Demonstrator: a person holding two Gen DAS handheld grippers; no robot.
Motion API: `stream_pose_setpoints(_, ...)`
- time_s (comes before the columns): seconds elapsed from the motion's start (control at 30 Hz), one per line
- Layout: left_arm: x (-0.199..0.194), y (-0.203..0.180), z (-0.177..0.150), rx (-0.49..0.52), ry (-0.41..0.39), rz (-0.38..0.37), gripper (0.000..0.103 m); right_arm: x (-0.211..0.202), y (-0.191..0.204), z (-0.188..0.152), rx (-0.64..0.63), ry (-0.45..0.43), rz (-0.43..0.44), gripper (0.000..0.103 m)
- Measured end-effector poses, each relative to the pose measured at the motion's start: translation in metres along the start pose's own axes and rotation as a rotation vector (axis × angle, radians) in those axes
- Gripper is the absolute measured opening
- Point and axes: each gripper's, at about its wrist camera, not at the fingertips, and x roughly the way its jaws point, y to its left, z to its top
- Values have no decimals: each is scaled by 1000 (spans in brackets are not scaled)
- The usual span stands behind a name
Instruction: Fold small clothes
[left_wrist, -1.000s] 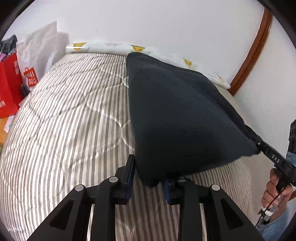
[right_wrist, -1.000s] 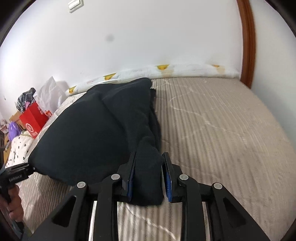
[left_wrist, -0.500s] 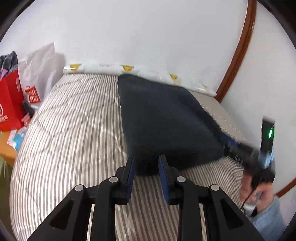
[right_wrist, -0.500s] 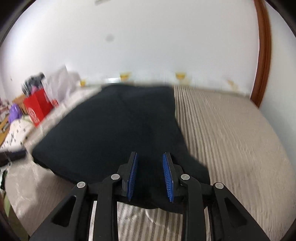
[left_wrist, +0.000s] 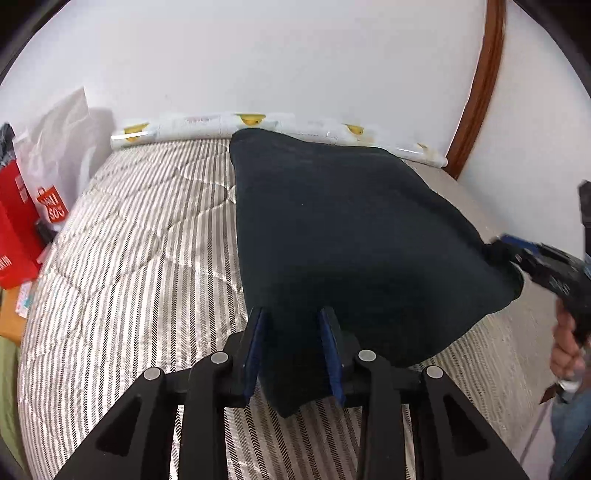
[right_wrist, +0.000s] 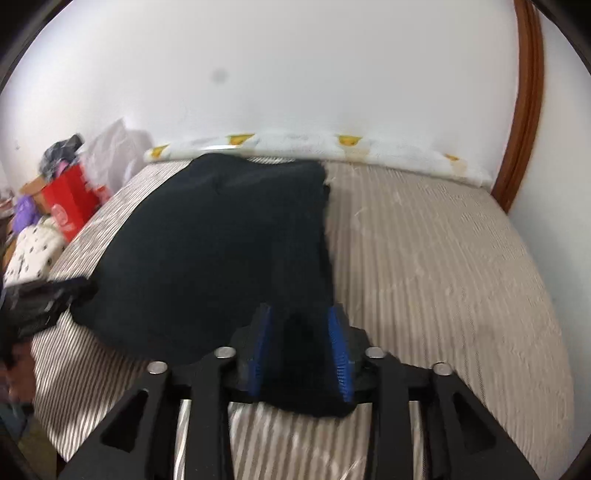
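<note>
A dark navy garment (left_wrist: 351, 236) is stretched over the striped bed (left_wrist: 140, 266). My left gripper (left_wrist: 295, 325) is shut on its near left corner, with cloth bunched between the blue pads. My right gripper (right_wrist: 301, 325) is shut on the near right corner of the same garment (right_wrist: 221, 251). In the left wrist view the right gripper (left_wrist: 517, 251) shows at the garment's right corner. In the right wrist view the left gripper (right_wrist: 55, 295) shows blurred at the left edge. The garment's far end lies near the wall.
A rolled white towel with yellow ducks (left_wrist: 258, 122) lies along the wall at the bed's far edge. Red and white shopping bags (left_wrist: 22, 206) stand left of the bed. A brown door frame (right_wrist: 524, 110) rises at the right.
Both grippers have kept hold of the garment's corners and moved it. The garment now sits closer to both cameras than half a second ago, with more cloth between the pads.
</note>
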Motion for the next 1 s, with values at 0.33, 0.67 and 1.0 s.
stream_pose_setpoints(0.33,-2,12,-1,-2,-3,-79,37,66,-32,56,228,71,173,42)
stream_pose_setpoints(0.67,7,19,1,-31,16,-127,40,112,-30,62,224,207,200,11)
stream_pose_setpoints(1.0,4,22,4,-35,33,-138,42,96,-42,72,187,157,157,10)
